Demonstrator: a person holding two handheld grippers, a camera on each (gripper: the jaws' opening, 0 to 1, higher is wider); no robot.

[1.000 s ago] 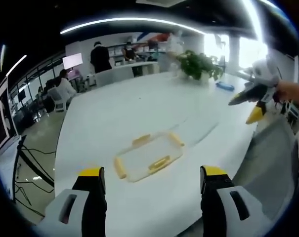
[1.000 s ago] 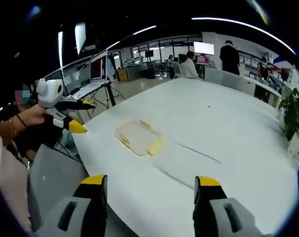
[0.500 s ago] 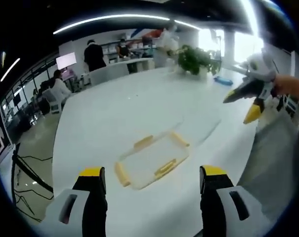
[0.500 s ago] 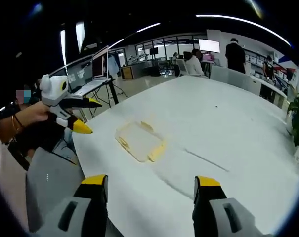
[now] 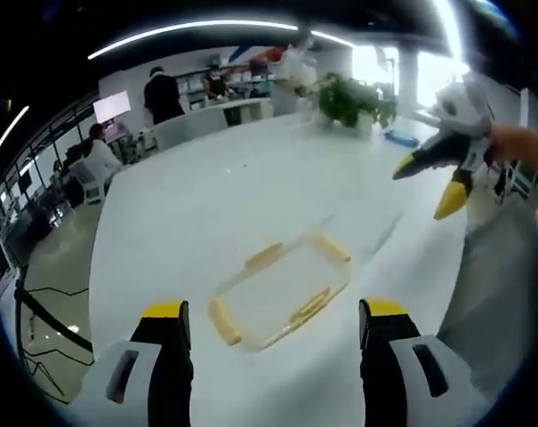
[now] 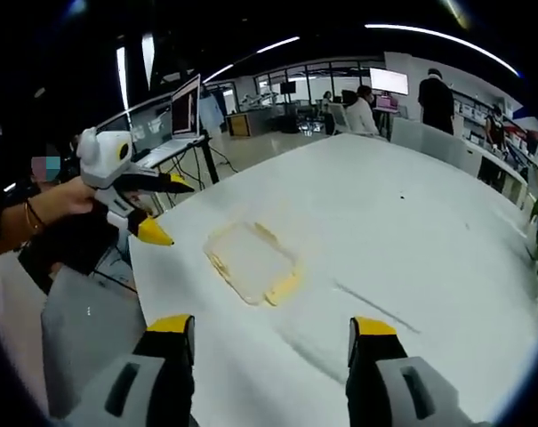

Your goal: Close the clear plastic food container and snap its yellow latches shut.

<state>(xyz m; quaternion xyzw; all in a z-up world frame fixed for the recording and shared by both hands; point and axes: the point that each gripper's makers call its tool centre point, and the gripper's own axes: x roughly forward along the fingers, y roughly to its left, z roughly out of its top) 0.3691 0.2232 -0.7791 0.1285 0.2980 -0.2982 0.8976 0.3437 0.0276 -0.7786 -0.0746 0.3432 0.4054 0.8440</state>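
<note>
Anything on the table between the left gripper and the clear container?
No. In the left gripper view, only bare white table lies between the left gripper and the container.

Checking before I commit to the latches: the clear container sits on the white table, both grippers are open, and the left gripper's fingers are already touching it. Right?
Not quite. The left gripper is not touching the container; the left gripper view shows its fingers short of it, with bare table between. The rest holds: the container lies on the white table, and the right gripper is open too.
</note>
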